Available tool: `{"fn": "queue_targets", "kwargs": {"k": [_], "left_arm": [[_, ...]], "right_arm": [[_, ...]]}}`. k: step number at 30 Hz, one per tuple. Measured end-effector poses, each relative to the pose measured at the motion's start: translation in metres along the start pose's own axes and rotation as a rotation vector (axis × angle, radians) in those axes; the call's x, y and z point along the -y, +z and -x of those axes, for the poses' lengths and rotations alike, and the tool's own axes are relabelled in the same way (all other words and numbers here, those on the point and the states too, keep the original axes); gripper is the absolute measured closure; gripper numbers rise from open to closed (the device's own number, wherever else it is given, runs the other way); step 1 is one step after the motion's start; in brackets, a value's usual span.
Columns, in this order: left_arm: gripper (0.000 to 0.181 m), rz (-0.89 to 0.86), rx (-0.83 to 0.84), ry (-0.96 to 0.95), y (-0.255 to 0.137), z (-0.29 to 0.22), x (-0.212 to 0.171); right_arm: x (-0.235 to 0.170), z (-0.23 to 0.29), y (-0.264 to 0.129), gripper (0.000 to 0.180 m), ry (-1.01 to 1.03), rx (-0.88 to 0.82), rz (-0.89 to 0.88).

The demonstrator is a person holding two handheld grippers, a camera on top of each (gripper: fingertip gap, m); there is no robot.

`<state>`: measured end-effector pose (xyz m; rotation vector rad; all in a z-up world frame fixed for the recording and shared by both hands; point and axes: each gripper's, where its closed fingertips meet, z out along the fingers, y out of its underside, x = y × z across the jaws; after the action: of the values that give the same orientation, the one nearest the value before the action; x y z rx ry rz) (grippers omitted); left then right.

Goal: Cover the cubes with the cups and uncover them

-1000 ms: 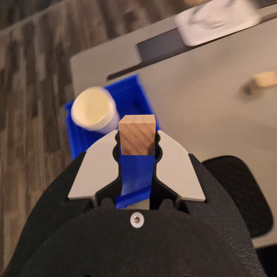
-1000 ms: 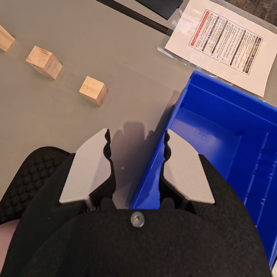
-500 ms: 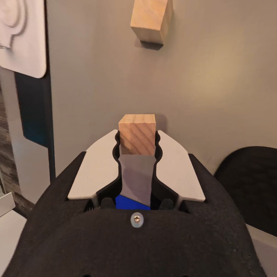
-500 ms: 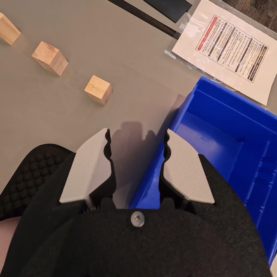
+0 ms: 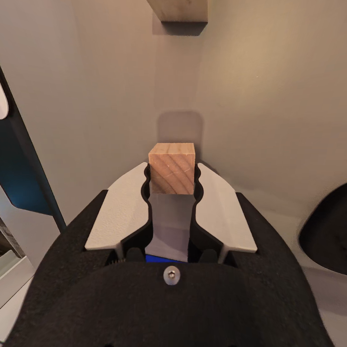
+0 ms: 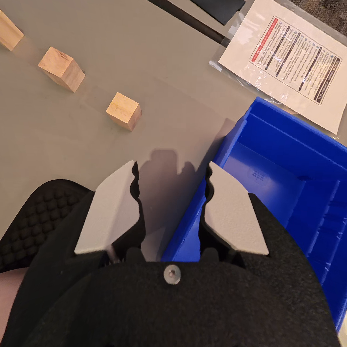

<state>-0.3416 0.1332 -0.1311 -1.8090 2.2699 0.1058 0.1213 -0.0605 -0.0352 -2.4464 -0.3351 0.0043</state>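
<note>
**Left pinching a cube, right spread over the bin edge**

Your left hand-held gripper [image 5: 172,174] is pinching a wooden cube [image 5: 171,171] at its fingertips, both pads pressed on the cube's sides. You hold the cube over the grey desk [image 5: 93,93], with its shadow right beneath; whether it touches the surface, cannot tell. At 12 o'clock, well apart, a second cube [image 5: 178,11] sits on the desk, cut off by the frame edge.

Your right hand-held gripper [image 6: 171,167] is spread, nothing between the fingers. It hangs over the near wall of the blue bin [image 6: 281,150], which lies at 3 o'clock. At 11 o'clock a nearest cube [image 6: 124,110] rests on the desk, a middle cube [image 6: 61,68] beyond it at 10 o'clock, a farthest cube [image 6: 9,33] past that, all in a row, apart. A printed sheet in a clear sleeve [image 6: 293,62] lies at 1 o'clock behind the bin.
</note>
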Motion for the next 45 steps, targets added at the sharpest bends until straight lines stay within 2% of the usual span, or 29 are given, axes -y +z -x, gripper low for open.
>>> {"fn": "queue_targets", "kwargs": {"k": [13,18,22,26,29,31,35,38,45], "left_arm": [[0.136,0.003,-0.060,-0.033,0.007,0.001,0.001],[0.119,-0.054,-0.036,-0.101,-0.002,0.005,0.008],[0.131,-0.225,0.070,-0.146,-0.044,0.013,0.030],[0.132,-0.453,0.316,-0.268,-0.130,0.042,0.032],[0.147,-0.518,0.499,-0.420,-0.193,0.069,-0.015],[0.153,-0.457,0.518,-0.499,-0.209,0.072,-0.062],[0.143,-0.194,0.473,-0.656,-0.199,0.064,-0.159],[0.141,-0.001,0.477,-0.683,-0.186,0.056,-0.210],[0.135,0.207,0.364,-0.751,-0.148,0.042,-0.262]], "right_arm": [[-0.001,0.000,0.002,0.112,0.000,0.003,0.011],[0.000,0.000,0.003,0.112,-0.002,0.008,0.009],[-0.001,0.000,0.005,0.112,-0.002,0.015,0.011],[-0.001,-0.003,0.006,0.112,0.010,0.013,0.012],[-0.001,0.000,0.007,0.112,0.001,0.011,0.027],[0.001,0.004,0.007,0.112,-0.018,0.019,0.024],[0.004,0.006,0.005,0.112,-0.025,0.017,0.016],[0.002,0.004,0.005,0.112,-0.020,0.005,0.028],[0.002,0.009,0.006,0.112,-0.039,0.002,0.051]]}}
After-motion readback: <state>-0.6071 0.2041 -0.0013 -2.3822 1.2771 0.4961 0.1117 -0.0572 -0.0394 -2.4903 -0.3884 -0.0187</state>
